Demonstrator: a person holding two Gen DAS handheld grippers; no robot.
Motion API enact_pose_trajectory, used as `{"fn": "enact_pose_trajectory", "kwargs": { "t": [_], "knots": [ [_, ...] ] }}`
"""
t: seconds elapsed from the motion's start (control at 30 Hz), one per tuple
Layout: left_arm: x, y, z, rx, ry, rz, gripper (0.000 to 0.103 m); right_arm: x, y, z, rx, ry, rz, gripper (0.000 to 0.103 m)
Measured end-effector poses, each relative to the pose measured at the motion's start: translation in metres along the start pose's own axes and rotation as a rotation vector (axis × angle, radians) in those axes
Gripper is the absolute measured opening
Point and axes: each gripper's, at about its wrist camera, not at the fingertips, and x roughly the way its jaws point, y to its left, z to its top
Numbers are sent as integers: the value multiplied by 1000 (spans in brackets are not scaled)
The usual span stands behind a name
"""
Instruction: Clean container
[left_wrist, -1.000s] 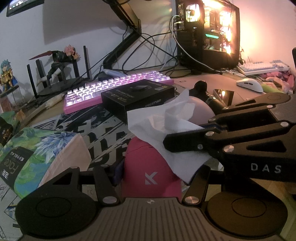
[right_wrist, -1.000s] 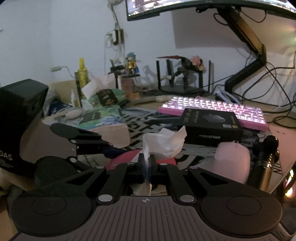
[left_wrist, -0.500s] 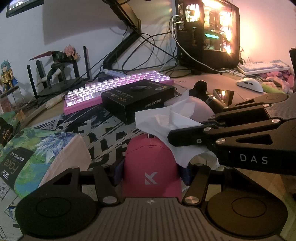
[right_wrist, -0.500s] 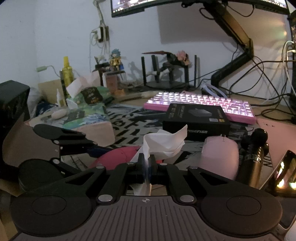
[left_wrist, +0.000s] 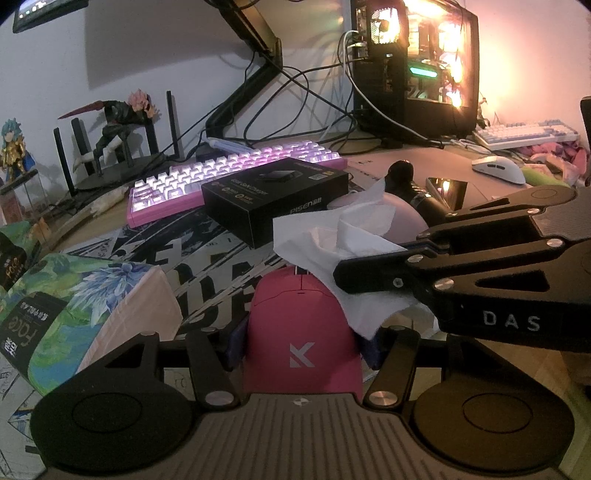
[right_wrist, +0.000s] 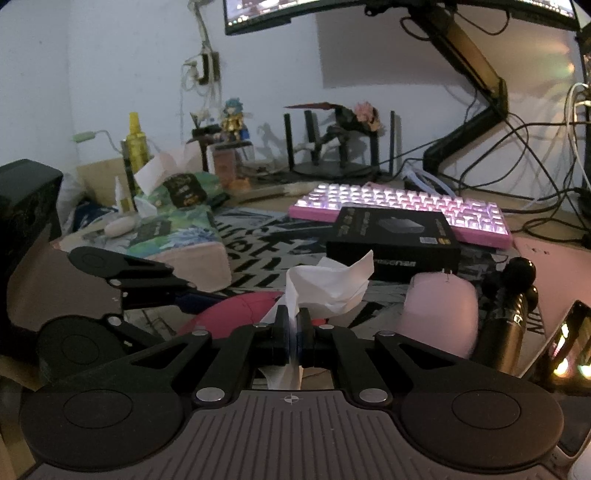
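Observation:
My left gripper is shut on a magenta computer mouse with a white K logo, holding it by both sides just above the desk mat. My right gripper is shut on a crumpled white tissue. In the left wrist view the right gripper comes in from the right and presses the tissue on the mouse's front right part. In the right wrist view the magenta mouse shows under the tissue, with the left gripper at its left.
A pale pink mouse, a black microphone and a phone lie to the right. A black box and a lit pink keyboard lie behind. Tissue packs lie left. A PC tower stands at the back.
The right gripper with the tissue has shifted back and forth over the mouse's top right. The left gripper and the mouse have stayed in place.

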Motion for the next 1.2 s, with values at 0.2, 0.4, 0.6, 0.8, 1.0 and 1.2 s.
{"fn": "enact_pose_trajectory", "kwargs": {
  "t": [0.2, 0.4, 0.6, 0.8, 1.0, 1.2],
  "knots": [
    [0, 1, 0, -3, 0, -3, 59, -7, -26, -3, -7, -7, 11, 5],
    [0, 1, 0, -3, 0, -3, 59, -9, -37, -4, -15, -5, -9, 5],
    [0, 0, 0, -3, 0, -2, 59, -7, -41, -4, 5, 5, -38, 5],
    [0, 0, 0, -4, 0, -2, 59, -7, -40, -3, 0, 3, -31, 5],
    [0, 0, 0, -4, 0, -2, 59, -8, -38, -3, -5, -1, -21, 5],
    [0, 0, 0, -4, 0, -2, 59, -9, -37, -3, -10, -5, -12, 5]
  ]
}}
